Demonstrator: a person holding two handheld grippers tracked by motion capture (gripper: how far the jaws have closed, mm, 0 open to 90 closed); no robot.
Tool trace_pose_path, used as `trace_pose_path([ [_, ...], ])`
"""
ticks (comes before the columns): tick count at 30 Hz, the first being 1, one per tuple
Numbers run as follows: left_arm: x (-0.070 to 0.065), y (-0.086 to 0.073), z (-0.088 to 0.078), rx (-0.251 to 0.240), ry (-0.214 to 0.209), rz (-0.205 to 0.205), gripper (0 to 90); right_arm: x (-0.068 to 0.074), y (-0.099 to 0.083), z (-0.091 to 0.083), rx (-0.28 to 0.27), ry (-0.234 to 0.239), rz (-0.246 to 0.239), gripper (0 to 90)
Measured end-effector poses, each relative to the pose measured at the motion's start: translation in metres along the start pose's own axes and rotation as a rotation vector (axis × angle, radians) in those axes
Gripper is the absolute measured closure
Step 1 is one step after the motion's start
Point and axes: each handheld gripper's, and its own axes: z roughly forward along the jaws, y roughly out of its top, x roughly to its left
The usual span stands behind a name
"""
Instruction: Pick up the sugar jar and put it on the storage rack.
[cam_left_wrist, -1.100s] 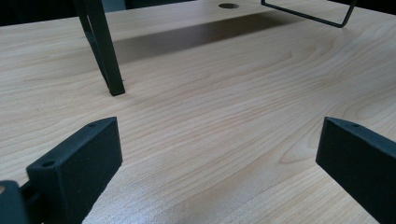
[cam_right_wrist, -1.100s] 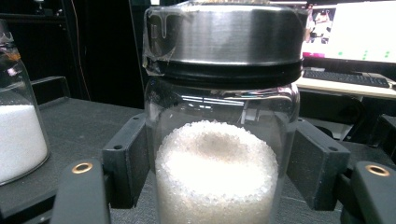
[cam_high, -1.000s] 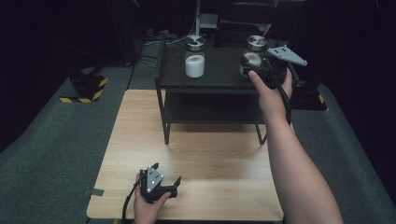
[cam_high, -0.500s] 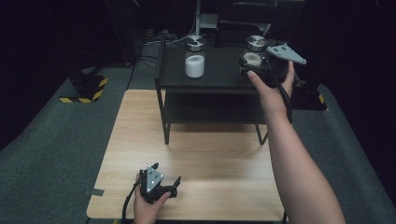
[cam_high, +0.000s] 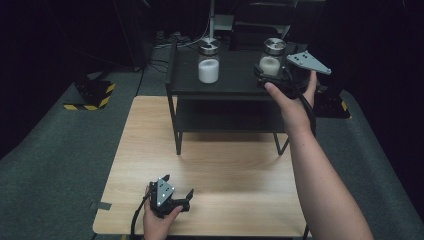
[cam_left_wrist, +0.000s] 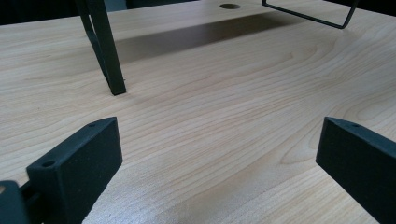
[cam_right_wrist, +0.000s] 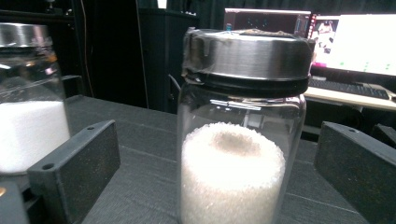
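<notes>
From above, the right gripper (cam_high: 274, 75) was at the far right of the black shelf (cam_high: 235, 87), its jaws flanking a steel-lidded glass jar (cam_high: 270, 59) of white granules, a second jar (cam_high: 208, 62) left of it. The left gripper (cam_left_wrist: 219, 163) rested wide and empty over the wooden table (cam_left_wrist: 224, 93). In the right gripper view, the jar (cam_right_wrist: 243, 135) stood between wide jaws, ungrasped; closing seemed next.

A striped yellow-and-black block (cam_high: 89, 93) lies on the grey floor (cam_high: 60, 150); lit monitors (cam_right_wrist: 327, 37) glow beyond the tabletop's (cam_high: 225, 165) far edge.
</notes>
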Motion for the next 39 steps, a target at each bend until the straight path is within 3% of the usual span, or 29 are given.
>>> trace_pose_path([
  [13,0.000,0.001,0.000,0.004,0.001,0.003,0.5,0.000,-0.015,-0.027,-0.024,0.035,-0.014,0.2],
  [39,-0.002,0.001,0.000,0.003,0.007,0.013,0.5,-0.004,-0.087,-0.085,-0.063,0.121,-0.033,0.2],
])
